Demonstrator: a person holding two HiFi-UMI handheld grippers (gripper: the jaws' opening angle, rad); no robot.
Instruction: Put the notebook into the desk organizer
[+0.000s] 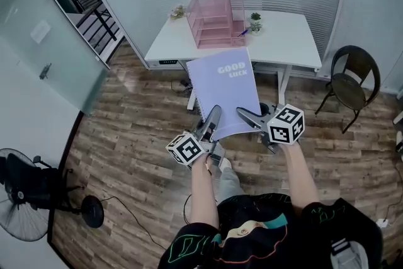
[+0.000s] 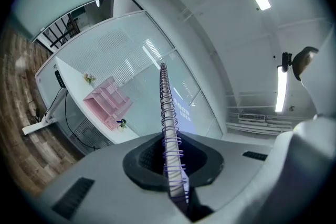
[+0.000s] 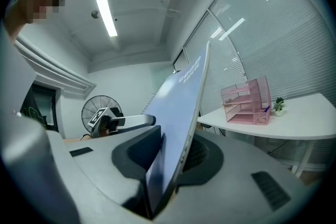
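Notebook point(image 1: 225, 94) first: where is it?
— Up in the air over the wooden floor point(image 1: 126, 129), short of the white desk point(image 1: 283, 41). Its lilac cover, printed GOOD LUCK, faces up.

Who has hold of it?
— The left gripper point(image 1: 213, 120) is pinched tight on the near end of the spiral-bound edge.

And the other side?
— The right gripper point(image 1: 249, 115) has the near corner of the plain edge between its jaws. They stand a little apart: the cover leans on one pad, and a gap shows at the other.

What about the pink organizer point(image 1: 215, 19)?
— It stands on the desk with its trays facing the person, a small potted plant point(image 1: 255, 22) just beside it. The notebook is well apart from it.
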